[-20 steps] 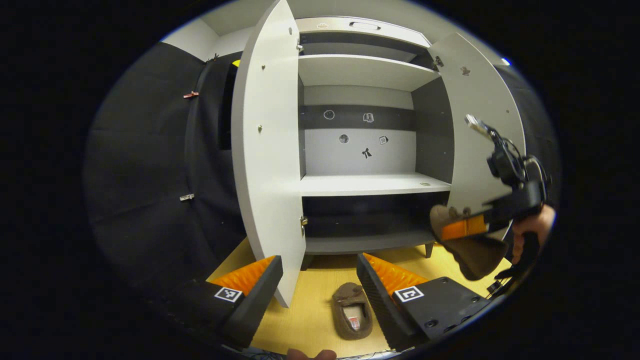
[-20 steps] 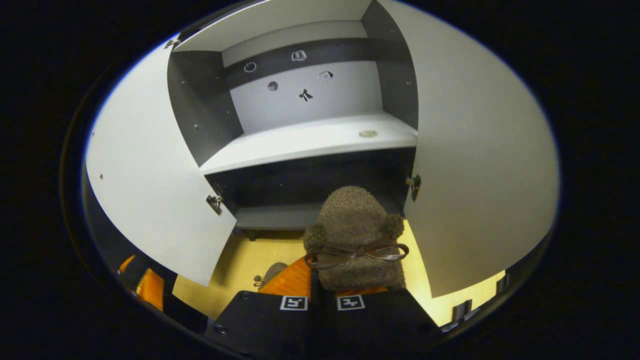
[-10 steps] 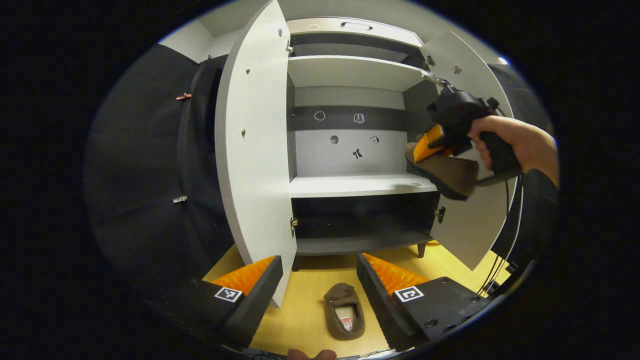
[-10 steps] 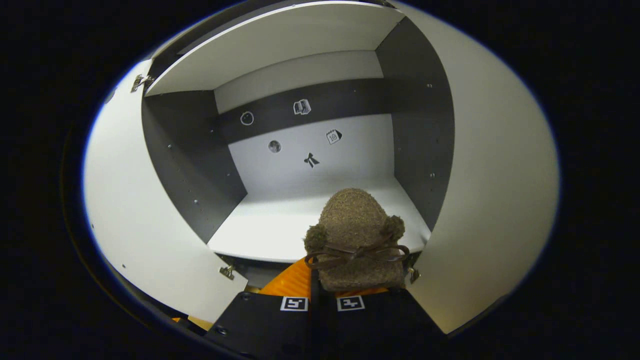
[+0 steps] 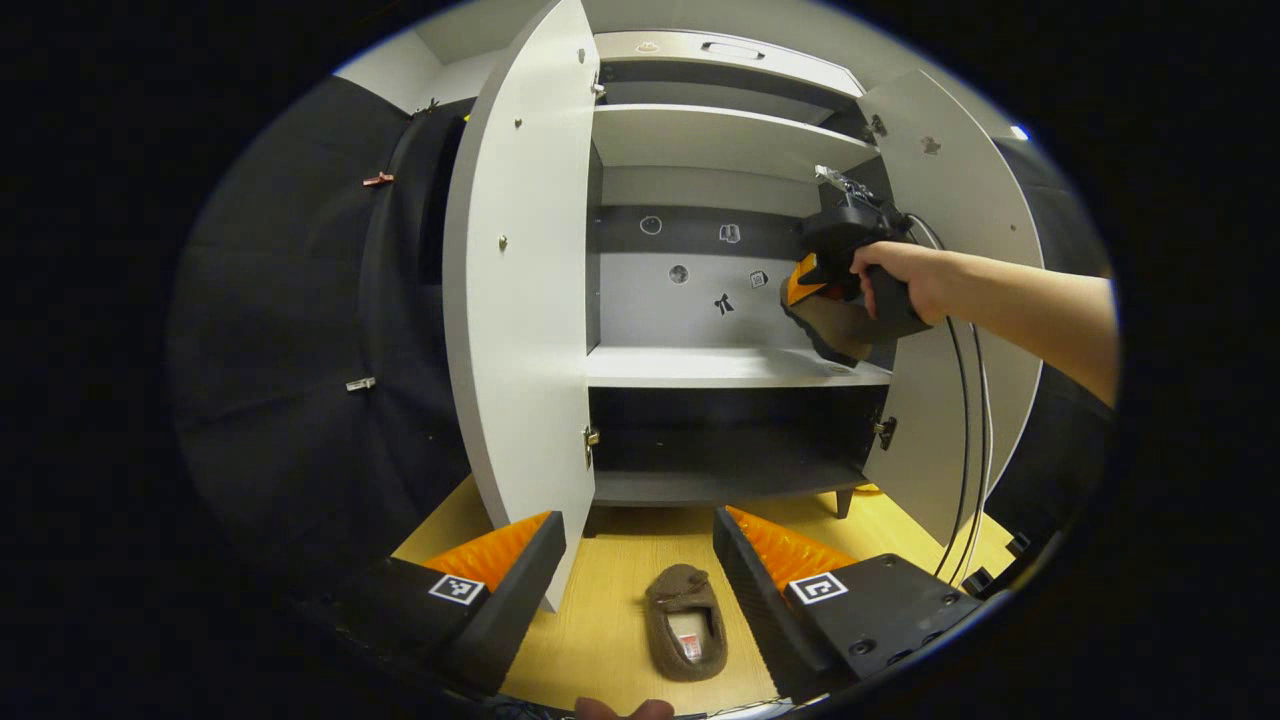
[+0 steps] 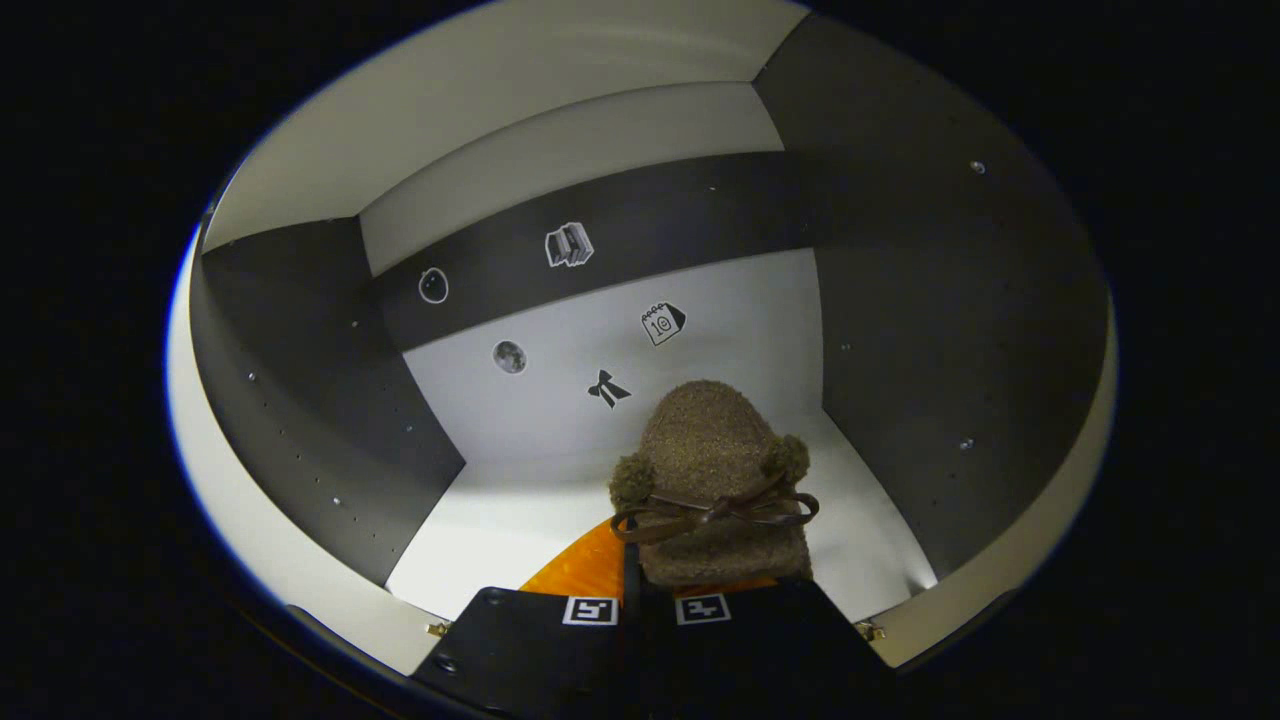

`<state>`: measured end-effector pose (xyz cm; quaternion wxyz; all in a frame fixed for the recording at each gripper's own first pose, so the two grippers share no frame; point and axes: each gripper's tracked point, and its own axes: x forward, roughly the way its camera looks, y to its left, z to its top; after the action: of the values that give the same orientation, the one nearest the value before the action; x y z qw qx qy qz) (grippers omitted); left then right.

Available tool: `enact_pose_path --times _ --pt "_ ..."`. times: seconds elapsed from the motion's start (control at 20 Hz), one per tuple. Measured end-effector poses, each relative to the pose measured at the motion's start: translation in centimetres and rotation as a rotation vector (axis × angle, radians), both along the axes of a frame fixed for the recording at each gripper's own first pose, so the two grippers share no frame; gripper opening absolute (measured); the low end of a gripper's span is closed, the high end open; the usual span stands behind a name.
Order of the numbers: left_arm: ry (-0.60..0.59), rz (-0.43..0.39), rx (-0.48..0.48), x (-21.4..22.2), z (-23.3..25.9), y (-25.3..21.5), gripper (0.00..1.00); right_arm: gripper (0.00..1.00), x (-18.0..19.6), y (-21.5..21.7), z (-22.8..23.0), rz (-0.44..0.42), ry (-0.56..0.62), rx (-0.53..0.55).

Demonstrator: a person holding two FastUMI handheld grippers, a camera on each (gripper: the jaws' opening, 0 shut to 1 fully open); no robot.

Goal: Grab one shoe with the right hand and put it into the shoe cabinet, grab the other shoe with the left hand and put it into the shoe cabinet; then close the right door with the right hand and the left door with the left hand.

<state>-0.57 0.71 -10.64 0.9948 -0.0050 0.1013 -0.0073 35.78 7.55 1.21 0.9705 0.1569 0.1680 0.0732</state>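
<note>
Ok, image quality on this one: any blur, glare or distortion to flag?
Left gripper view: strong fisheye bend in the cabinet doors, sharp overall, lower compartment dim. Right gripper view: the held slipper crisp, middle shelf evenly lit, no glare or motion blur.

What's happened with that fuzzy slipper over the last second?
The right claw, shut on the held slipper, rose from near the floor and carried it forward into the cabinet, above the middle shelf. Unchanged: the left claw hangs open over the other slipper on the floor, and both doors stand open.
</note>
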Motion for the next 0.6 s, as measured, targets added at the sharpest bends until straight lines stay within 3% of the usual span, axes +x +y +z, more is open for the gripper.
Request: enact_pose_path --times 0.2,0.55,0.6 --pt "0.023 0.011 -0.004 0.1 -0.9 0.7 0.95 0.06 3.5 0.4 -1.1 -0.034 -0.005 -0.006" --pt "0.069 0.029 -0.025 -0.2 -2.9 1.7 0.95 0.07 5.4 1.6 -4.3 -0.027 0.029 -0.083" --pt "0.072 0.030 -0.026 -0.2 -3.0 1.8 0.95 0.12 5.6 1.7 -4.8 -0.026 0.037 -0.088"
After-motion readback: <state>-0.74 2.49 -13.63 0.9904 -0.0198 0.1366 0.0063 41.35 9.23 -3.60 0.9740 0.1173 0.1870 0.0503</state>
